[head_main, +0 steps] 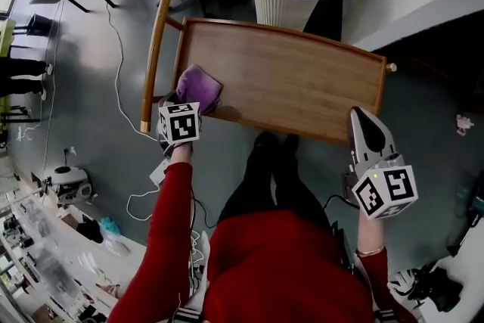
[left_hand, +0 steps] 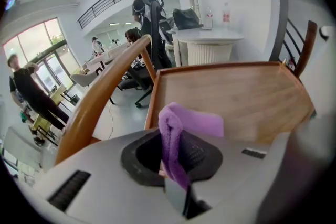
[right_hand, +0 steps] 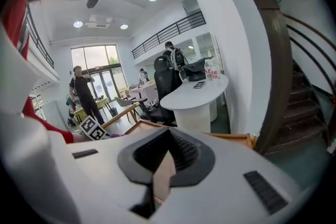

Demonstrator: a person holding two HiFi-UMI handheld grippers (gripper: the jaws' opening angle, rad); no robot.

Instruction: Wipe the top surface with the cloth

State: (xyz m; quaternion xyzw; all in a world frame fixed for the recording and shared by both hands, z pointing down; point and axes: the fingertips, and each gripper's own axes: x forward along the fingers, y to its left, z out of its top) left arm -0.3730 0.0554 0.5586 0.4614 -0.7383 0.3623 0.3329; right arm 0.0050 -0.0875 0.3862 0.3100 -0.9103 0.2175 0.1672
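1. Head view, middle left of the frame: the left gripper [head_main: 190,107] is clamped on the purple cloth [head_main: 199,86]. The cloth lies on the wooden top surface [head_main: 302,79] at its left end, just beside the curved handle [head_main: 153,57].
2. Left gripper view: a fold of the cloth [left_hand: 176,128] stands pinched between the jaws, and the rest spreads forward onto the wood [left_hand: 236,92].
3. The right gripper [head_main: 367,134], at the lower right of the head view, has its jaws closed together with nothing between them. It sits at the near right rim of the surface; I cannot tell whether it touches.
4. The wipe looks barely begun, since nearly all the wood toward the right of the frame lies beyond the cloth.
5. To do it well:
   - Press down so the spread part of the cloth lies flat, with the hard jaw tips off the wood.
   - Sweep from left to right in straight, overlapping passes, pushing into the corners under the raised rim.
   - Hold the pinch firmly, because a thin fold may slip out under drag.
   - The free gripper could steady the rim if the stand shifts.
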